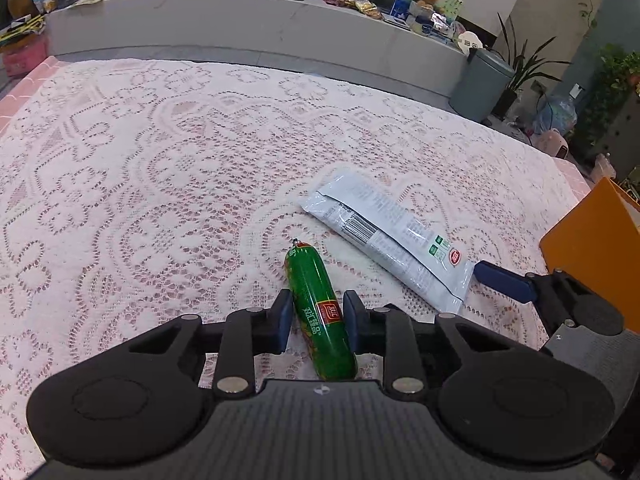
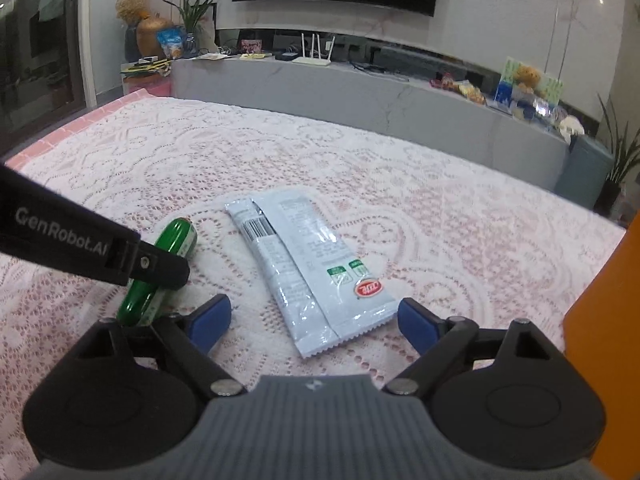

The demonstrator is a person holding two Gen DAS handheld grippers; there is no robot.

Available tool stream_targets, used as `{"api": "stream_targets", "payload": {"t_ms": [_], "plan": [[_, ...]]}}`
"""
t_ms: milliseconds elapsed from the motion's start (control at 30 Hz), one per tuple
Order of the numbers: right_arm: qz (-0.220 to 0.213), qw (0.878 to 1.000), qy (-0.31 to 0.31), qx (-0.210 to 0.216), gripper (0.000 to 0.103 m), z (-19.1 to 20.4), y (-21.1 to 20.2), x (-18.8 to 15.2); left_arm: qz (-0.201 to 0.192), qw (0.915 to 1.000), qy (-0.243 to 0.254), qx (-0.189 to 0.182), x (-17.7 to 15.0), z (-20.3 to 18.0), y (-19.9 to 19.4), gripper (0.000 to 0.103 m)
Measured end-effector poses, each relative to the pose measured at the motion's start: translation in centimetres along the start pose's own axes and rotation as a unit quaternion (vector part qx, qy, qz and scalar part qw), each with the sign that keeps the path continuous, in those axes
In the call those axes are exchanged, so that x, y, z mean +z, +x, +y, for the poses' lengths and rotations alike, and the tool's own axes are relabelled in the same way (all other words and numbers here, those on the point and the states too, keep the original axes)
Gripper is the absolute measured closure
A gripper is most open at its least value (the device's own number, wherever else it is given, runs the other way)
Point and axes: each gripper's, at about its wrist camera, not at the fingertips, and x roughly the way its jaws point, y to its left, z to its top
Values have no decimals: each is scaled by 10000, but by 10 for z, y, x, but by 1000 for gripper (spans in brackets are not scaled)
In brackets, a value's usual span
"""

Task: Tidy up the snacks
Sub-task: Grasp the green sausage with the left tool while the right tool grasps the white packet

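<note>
A green sausage stick (image 1: 320, 316) with a red label lies on the lace tablecloth (image 1: 160, 180). My left gripper (image 1: 316, 314) has its blue pads on both sides of it, closed on the sausage. It also shows in the right wrist view (image 2: 176, 240), partly behind the left gripper's finger. A white snack packet (image 2: 308, 268) lies flat, back side up. My right gripper (image 2: 314, 320) is open, its fingers wide apart around the packet's near end, not touching it. The packet also shows in the left wrist view (image 1: 384, 236).
An orange box (image 1: 596, 244) stands at the table's right edge, also in the right wrist view (image 2: 600, 320). Beyond the table's far edge runs a grey counter (image 2: 360, 96) with a router, snacks and plants.
</note>
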Motion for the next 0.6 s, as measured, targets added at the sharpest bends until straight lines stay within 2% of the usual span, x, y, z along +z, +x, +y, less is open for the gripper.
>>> {"api": "stream_targets", "payload": {"t_ms": [100,167,200,267,300,433,600], "plan": [[1,9999,108,75,31,-2,-2,0,69,10000,-16,17,-1,-1,3,69],[-23,9999,106,134,53,-1,-4,1,33,9999,84,63,-2,-3,4,69],[-31,9998,90,166,60,0,-5,1,27,9999,130,82,-2,-5,4,69],[-61,9998,33,201,84,2,-8,1,5,9998,180,87,-3,-6,4,69],[-68,9998,-20,174,89,3,-8,1,-2,9998,191,82,-3,-6,4,69],[-116,9997,-54,193,103,5,-13,0,-15,9998,176,41,-3,-3,3,68],[-261,9995,-120,142,103,6,-22,1,-23,9999,121,-20,-4,-2,2,76]]}}
